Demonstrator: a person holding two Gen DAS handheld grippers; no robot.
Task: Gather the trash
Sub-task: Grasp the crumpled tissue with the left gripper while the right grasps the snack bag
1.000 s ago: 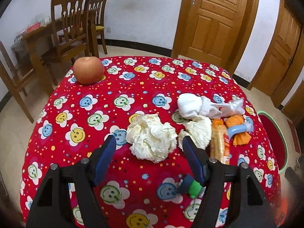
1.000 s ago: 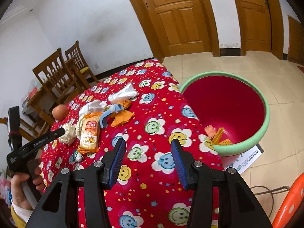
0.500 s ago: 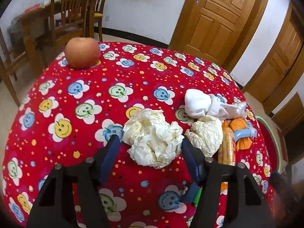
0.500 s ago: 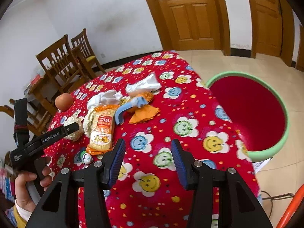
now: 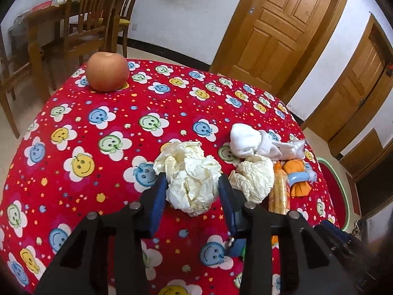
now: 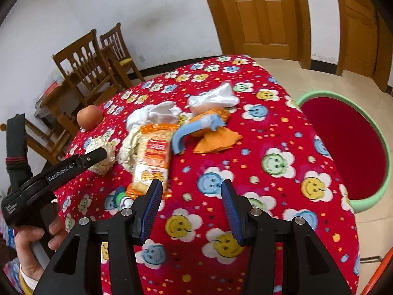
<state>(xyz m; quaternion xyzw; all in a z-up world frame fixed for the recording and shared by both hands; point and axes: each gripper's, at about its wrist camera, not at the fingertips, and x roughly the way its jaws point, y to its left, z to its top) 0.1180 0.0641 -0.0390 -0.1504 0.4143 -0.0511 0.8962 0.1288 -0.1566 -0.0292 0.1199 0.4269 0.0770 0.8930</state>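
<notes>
Cream paper wad (image 5: 189, 177) btwn closing left gripper (image 5: 191, 191) jaws, pads touching; right gripper (image 6: 191, 196) jaws apart, empty.

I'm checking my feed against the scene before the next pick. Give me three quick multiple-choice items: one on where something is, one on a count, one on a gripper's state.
1. Where is the apple?
A. near the far corner of the table
B. in the basin
C. between the right gripper's fingers

2. How many crumpled cream paper balls lie on the cloth?
A. one
B. two
C. four

3. What is between the left gripper's fingers?
A. nothing
B. the snack packet
C. a crumpled paper ball

Answers:
1 A: it sits alone by the far edge, near the chairs.
2 B: the one being gripped and a second paper ball beside it.
3 C: the blue pads flank the ball as the jaws are closing.
</notes>
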